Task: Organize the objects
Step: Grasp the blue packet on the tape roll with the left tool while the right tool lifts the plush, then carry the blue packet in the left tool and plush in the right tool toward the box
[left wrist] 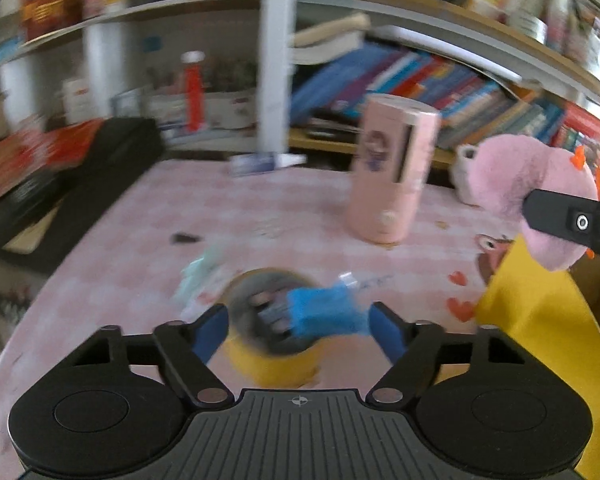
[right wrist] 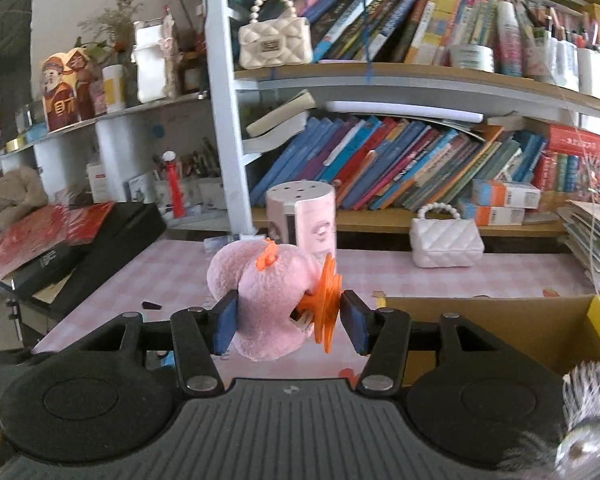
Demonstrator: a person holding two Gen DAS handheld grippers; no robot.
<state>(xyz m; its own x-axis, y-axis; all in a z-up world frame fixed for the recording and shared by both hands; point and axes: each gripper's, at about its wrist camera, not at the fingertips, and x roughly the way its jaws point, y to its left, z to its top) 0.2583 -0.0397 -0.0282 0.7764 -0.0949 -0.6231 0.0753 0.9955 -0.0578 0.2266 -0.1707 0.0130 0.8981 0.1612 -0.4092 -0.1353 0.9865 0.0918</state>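
Gripping a pink plush toy (right wrist: 268,296) clear of the pink checked counter (right wrist: 160,276), the right gripper (right wrist: 288,324) has its jaws clenched on it, near a cardboard box (right wrist: 480,320). Left gripper (left wrist: 296,328): jaws spread around a yellow tape roll (left wrist: 276,364) on the counter; blur hides any contact. Blue item (left wrist: 324,312) lies on the roll.

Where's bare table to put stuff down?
Free: the pink checked cloth between the white quilted purse and the cardboard box, and between the black case and the pink canister. Crowded: around the tape roll.
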